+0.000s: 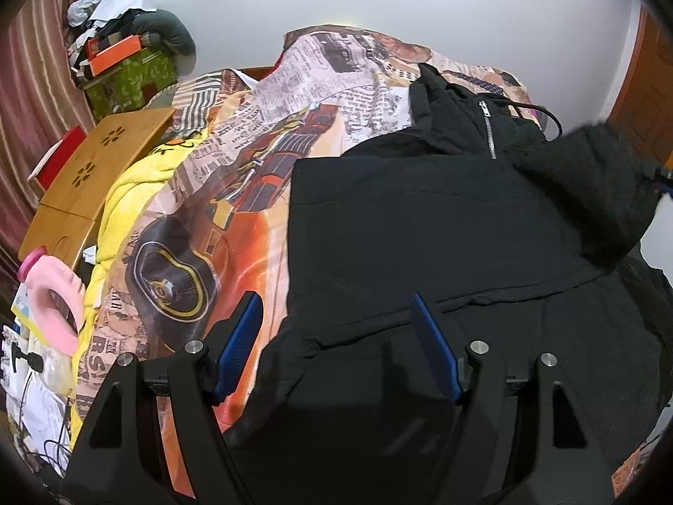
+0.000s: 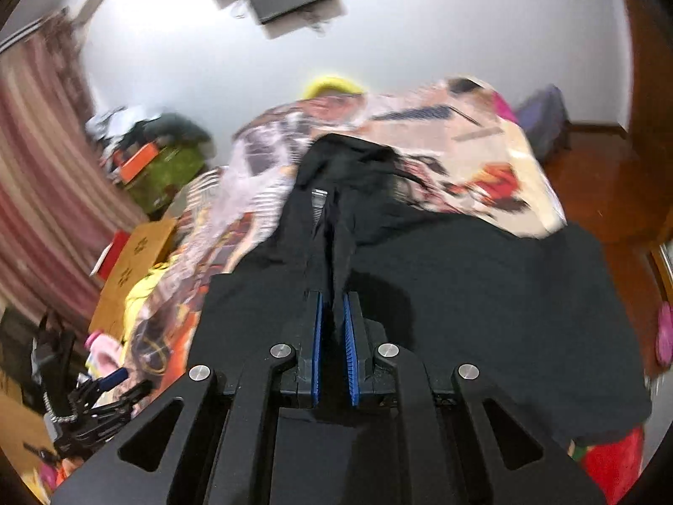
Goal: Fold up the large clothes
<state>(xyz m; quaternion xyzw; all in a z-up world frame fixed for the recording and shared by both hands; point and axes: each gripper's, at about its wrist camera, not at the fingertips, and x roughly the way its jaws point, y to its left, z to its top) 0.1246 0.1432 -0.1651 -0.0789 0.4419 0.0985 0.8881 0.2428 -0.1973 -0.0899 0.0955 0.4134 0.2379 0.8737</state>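
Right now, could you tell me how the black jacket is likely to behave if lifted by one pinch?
Probably floppy: the black jacket already drapes in folds from the right tool. Its padded bulk suggests some weight, so it may sag. The smooth fabric might slip from a narrow pinch.

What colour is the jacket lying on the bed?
Black jacket with a silver zip; clearest in the left wrist view.

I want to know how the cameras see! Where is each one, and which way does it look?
Left wrist: sits on the left gripper, looks down along its open fingers at the black jacket on the bed.
Right wrist: sits on the right gripper, which pinches a fold of the jacket; blurry.
Both share the jacket, its zipper, the printed bed, the curtain and the white wall.
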